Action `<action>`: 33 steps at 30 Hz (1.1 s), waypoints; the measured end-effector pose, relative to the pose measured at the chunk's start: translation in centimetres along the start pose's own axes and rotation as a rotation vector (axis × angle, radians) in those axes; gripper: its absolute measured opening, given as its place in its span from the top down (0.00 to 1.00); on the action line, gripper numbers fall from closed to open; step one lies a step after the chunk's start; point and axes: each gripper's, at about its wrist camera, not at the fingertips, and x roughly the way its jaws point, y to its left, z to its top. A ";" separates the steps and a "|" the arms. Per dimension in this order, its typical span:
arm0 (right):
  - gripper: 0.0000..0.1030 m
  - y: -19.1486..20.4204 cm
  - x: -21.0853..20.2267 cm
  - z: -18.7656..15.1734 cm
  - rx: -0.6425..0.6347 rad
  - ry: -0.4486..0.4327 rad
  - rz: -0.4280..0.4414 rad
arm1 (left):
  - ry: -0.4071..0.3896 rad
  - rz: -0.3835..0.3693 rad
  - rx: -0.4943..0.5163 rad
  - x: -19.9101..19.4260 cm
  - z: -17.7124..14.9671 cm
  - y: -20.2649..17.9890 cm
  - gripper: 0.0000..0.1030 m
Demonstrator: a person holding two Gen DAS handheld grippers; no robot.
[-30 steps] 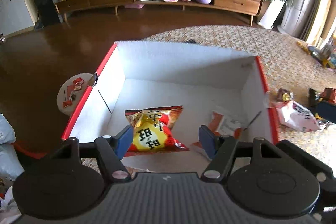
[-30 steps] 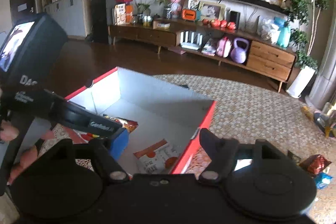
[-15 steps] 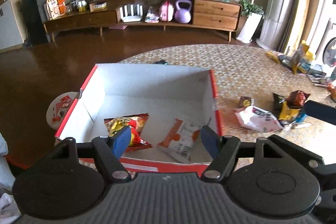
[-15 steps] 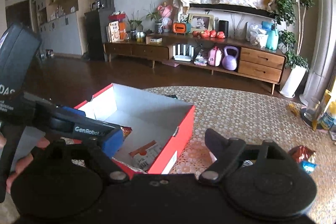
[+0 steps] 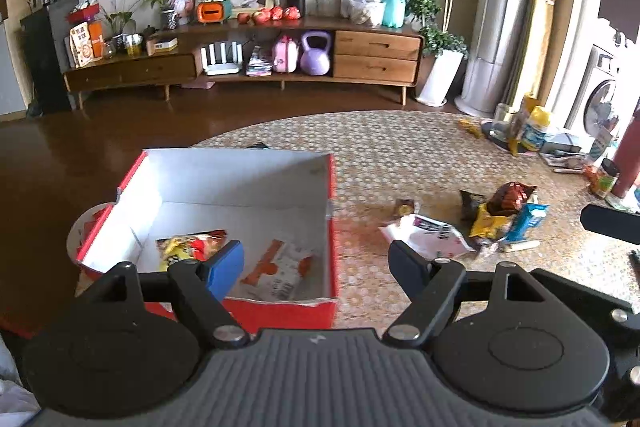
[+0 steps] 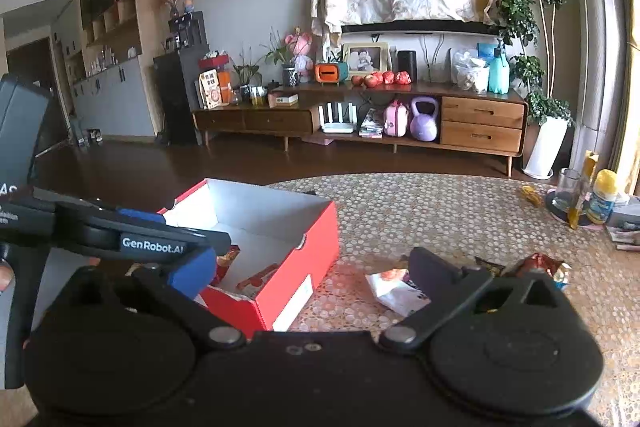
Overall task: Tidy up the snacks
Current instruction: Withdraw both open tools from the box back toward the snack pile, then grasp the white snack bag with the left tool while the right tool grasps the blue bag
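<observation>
Red-walled box (image 5: 331, 227) sits left on the bench (image 5: 400, 155), holding two packets; loose snacks (image 5: 496, 215) lie right. Left claw (image 5: 316, 263) and right claw (image 6: 308, 267), jaws just opening, stand spread and empty. Next, best approach one packet squarely.

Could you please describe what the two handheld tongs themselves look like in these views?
Both the left tongs and the right tongs are matte black, with round discs, silver pivot bolts and blue fingertip pads. The left tongs carry white "GenRobot.AI" lettering.
</observation>
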 end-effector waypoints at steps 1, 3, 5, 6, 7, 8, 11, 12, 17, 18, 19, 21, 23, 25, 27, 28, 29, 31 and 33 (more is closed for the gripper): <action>0.00 -0.4 -0.4 -0.2 -0.001 -0.003 -0.007 | 0.000 -0.008 -0.001 0.0 -0.1 -0.5 0.23; 0.00 -1.0 -1.2 -0.6 -0.001 -0.008 -0.021 | 0.002 -0.036 -0.007 -0.2 -0.5 -1.5 0.23; 0.00 -2.0 -2.1 -1.2 0.002 -0.015 -0.041 | 0.005 -0.060 -0.016 -0.2 -0.9 -2.2 0.20; 0.00 -2.5 -2.4 -1.5 0.009 -0.015 -0.049 | 0.006 -0.071 -0.021 -0.2 -1.1 -2.6 0.15; 0.00 -3.0 -2.8 -1.7 0.017 -0.014 -0.057 | 0.003 -0.082 -0.025 -0.3 -1.3 -3.0 0.12; 0.00 -3.6 -3.1 -2.0 0.027 -0.011 -0.067 | -0.002 -0.090 -0.029 -0.4 -1.5 -3.2 0.11; 0.00 -5.3 -3.8 -3.2 0.058 0.003 -0.096 | -0.017 -0.112 -0.028 -0.3 -2.0 -4.2 0.01; 0.00 -5.8 -4.0 -3.5 0.065 0.007 -0.104 | -0.022 -0.123 -0.029 -0.2 -2.1 -4.6 0.00; 0.00 -8.7 -4.7 -5.2 0.104 0.014 -0.161 | -0.013 -0.168 -0.047 1.2 -2.3 -6.1 0.00; 0.00 -9.2 -4.6 -5.4 0.111 0.015 -0.173 | -0.011 -0.168 -0.051 1.5 -2.3 -6.5 0.00; 0.00 -9.7 -4.5 -5.6 0.115 0.017 -0.186 | -0.007 -0.167 -0.050 1.9 -2.3 -6.9 0.00; 0.00 -10.7 -4.3 -6.0 0.118 0.021 -0.205 | 0.010 -0.159 -0.033 2.8 -2.2 -8.0 0.00; 0.00 -11.7 -3.9 -6.4 0.124 0.027 -0.222 | 0.031 -0.122 -0.020 3.8 -2.0 -8.9 0.00; 0.00 -12.7 -3.5 -6.9 0.133 0.033 -0.231 | 0.035 -0.111 -0.030 4.7 -2.0 -9.7 0.00; 0.00 -13.5 -3.0 -7.2 0.136 0.038 -0.240 | 0.034 -0.108 -0.045 5.5 -1.9 -10.1 0.00; 0.00 -13.9 -2.8 -7.3 0.138 0.042 -0.244 | 0.045 -0.099 -0.059 6.2 -1.8 -10.4 0.00; 0.00 -14.3 -2.6 -7.5 0.140 0.046 -0.246 | 0.053 -0.090 -0.070 6.7 -1.6 -10.6 0.00; 0.00 -15.2 -1.9 -7.7 0.149 0.051 -0.252 | 0.074 -0.068 -0.092 8.2 -1.3 -10.9 0.00; 0.01 -16.1 -1.2 -7.9 0.162 0.061 -0.260 | 0.103 -0.038 -0.111 9.7 -1.1 -11.3 0.00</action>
